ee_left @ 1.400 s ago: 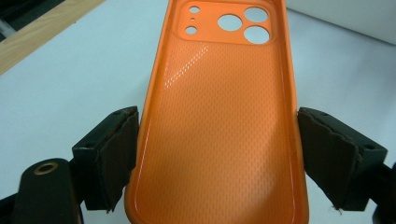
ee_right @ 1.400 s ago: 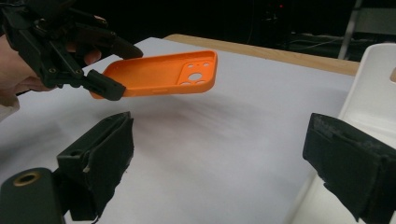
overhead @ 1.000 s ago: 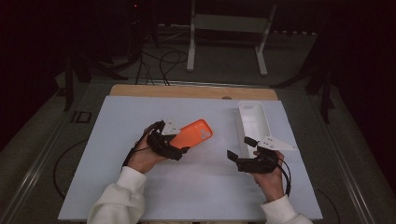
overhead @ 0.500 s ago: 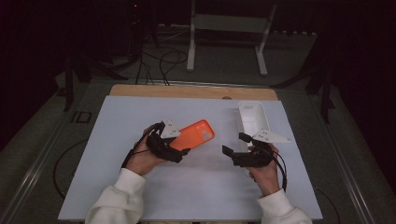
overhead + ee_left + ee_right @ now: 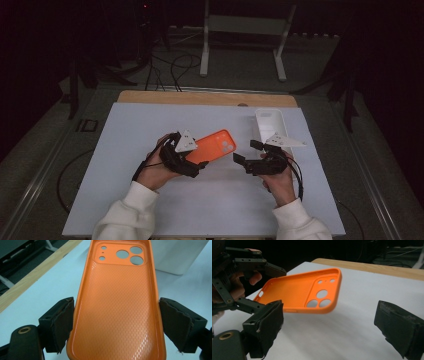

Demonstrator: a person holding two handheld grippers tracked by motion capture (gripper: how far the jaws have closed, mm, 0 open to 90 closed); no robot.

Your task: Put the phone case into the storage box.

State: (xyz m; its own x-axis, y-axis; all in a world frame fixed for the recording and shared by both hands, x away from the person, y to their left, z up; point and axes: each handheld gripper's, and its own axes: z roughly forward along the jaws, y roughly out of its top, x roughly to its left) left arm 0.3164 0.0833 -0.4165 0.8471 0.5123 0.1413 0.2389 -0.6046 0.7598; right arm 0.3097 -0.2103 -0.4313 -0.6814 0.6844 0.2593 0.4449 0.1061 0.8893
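An orange phone case (image 5: 215,146) hangs just above the white table, inner side up, camera cut-outs at its far end. My left gripper (image 5: 197,162) is shut on it: in the left gripper view both pads press the long sides of the orange phone case (image 5: 117,302). My right gripper (image 5: 246,152) stands open a little to the right of the case, jaws pointing left at it. In the right gripper view the orange phone case (image 5: 304,292) floats beyond the wide-apart jaws, with the left gripper (image 5: 265,287) clamped on its far end.
A white oblong tray-like object (image 5: 270,125) lies on the table behind my right gripper, also seen as a white block (image 5: 180,255). The white board (image 5: 125,150) has a wooden strip (image 5: 200,97) along its far edge. A white stand (image 5: 240,25) and cables lie on the floor beyond.
My right gripper has moved left, away from the white object and toward the case, with its jaws open. The left gripper has kept the case and shifted slightly.
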